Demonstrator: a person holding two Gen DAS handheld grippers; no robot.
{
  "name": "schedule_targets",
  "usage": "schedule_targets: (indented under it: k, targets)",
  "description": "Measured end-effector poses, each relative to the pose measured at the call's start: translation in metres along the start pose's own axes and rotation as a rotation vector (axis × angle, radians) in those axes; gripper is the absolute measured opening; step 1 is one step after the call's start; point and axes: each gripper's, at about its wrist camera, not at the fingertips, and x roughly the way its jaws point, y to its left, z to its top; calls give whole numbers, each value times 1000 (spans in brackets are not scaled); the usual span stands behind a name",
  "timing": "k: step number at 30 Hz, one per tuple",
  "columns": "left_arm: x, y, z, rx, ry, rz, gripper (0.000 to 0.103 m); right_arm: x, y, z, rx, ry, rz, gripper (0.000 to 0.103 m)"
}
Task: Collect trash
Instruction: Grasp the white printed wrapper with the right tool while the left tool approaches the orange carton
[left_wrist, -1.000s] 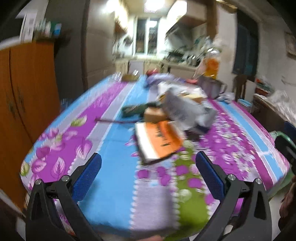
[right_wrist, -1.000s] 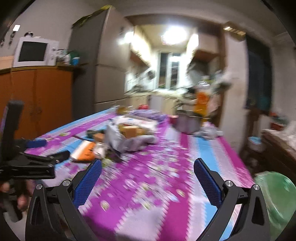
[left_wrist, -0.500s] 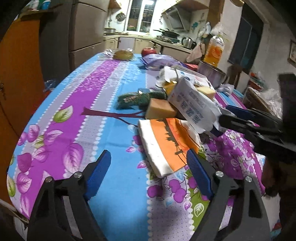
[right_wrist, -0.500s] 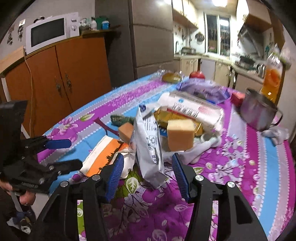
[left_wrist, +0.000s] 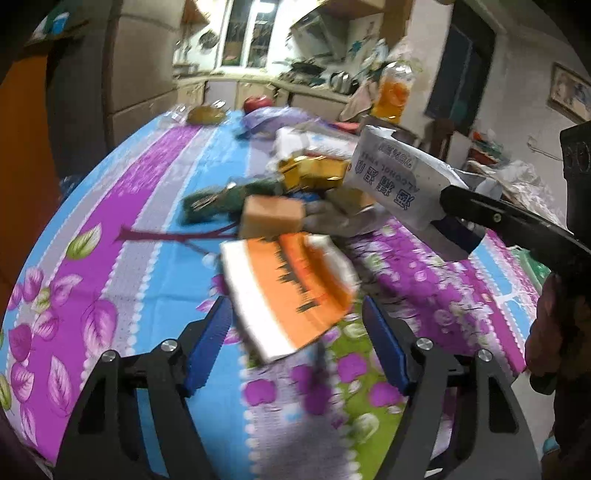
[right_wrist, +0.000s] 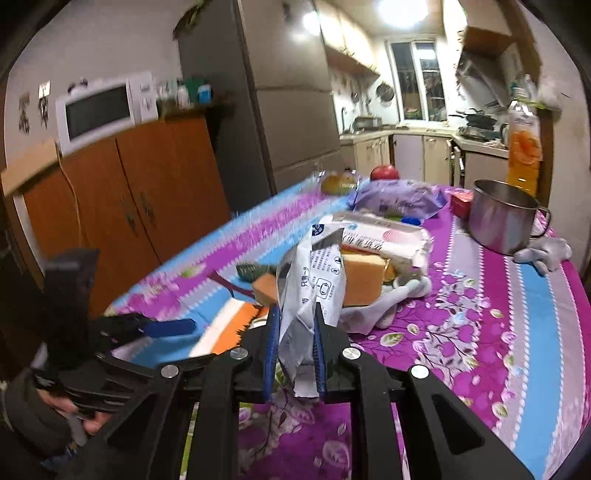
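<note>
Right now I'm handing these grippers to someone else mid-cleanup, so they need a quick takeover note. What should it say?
Right gripper: jaws have just been closing and now pinch the white wipes packet, lifted above the table.
Left gripper: jaws have just been closing but are open, with the near end of the orange-and-white wrapper between the pads, not yet gripped.
Done: one piece of trash in hand, none binned in view.
Left: grip the wrapper, drop both. Around the tan blocks lie more wrappers to sort.

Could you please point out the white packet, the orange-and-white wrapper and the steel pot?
white packet (right_wrist: 318, 284), right wrist view, its printed middle.
orange-and-white wrapper (left_wrist: 295, 284), left wrist view, its orange face.
steel pot (right_wrist: 498, 225), right wrist view, its side wall.
</note>
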Motion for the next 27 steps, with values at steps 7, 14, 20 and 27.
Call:
schedule_targets:
  k: [7,14,20,27]
  targets:
    - [0,-16,-2,214,-13,-1,66,-33,-9,-18,71,-40,10,17]
    - [13,-22,-14,457,92,34,48,-42,-14,-32,115,-74,15,18]
    - [20,-21,-13,533,98,138,44,-51,-14,-38,140,-105,22,18]
    - [22,-28,-18,589,77,213,28,-54,-14,-44,148,-128,14,18]
